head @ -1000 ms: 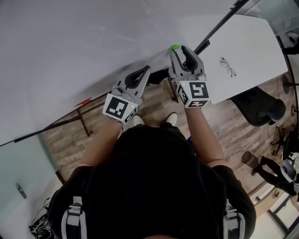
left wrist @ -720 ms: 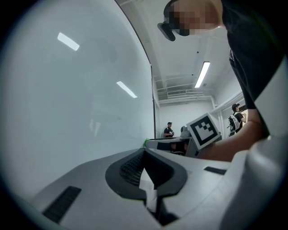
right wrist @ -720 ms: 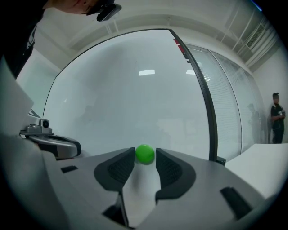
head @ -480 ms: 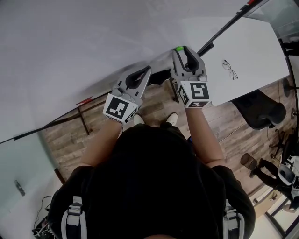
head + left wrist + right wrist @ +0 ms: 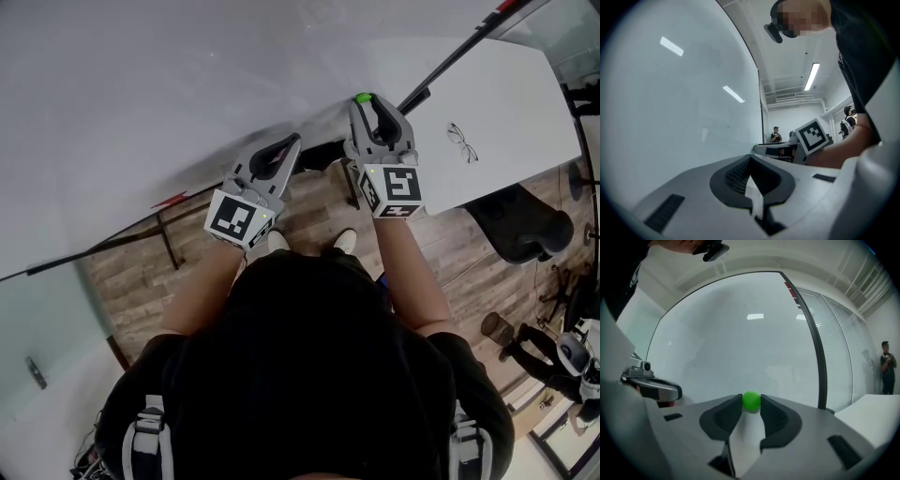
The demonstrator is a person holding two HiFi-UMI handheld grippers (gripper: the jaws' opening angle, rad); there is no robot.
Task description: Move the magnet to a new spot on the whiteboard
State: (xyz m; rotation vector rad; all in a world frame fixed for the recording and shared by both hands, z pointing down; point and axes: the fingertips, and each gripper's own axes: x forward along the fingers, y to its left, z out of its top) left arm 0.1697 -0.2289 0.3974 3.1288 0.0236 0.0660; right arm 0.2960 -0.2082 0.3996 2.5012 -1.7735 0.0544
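The small green magnet point(image 5: 362, 97) sits on the whiteboard point(image 5: 187, 94) near its lower edge. My right gripper point(image 5: 365, 102) points level at the board, its jaws have just been closing, and both fingertips now touch the magnet's sides. In the right gripper view the green magnet point(image 5: 751, 400) fills the gap between the tips of my right gripper point(image 5: 751, 403). My left gripper point(image 5: 294, 142) hovers to the left by the board, with its tips together and nothing in them. In the left gripper view, my left gripper point(image 5: 750, 158) faces along the whiteboard point(image 5: 670, 117).
A white table point(image 5: 506, 103) with a pair of glasses point(image 5: 459, 138) stands to the right, and a dark chair point(image 5: 525, 220) is beside it. The board's black frame point(image 5: 816, 348) runs along its right edge. A person point(image 5: 887, 367) stands far off.
The right gripper's jaws have narrowed onto the green magnet. Both hands stayed where they were.
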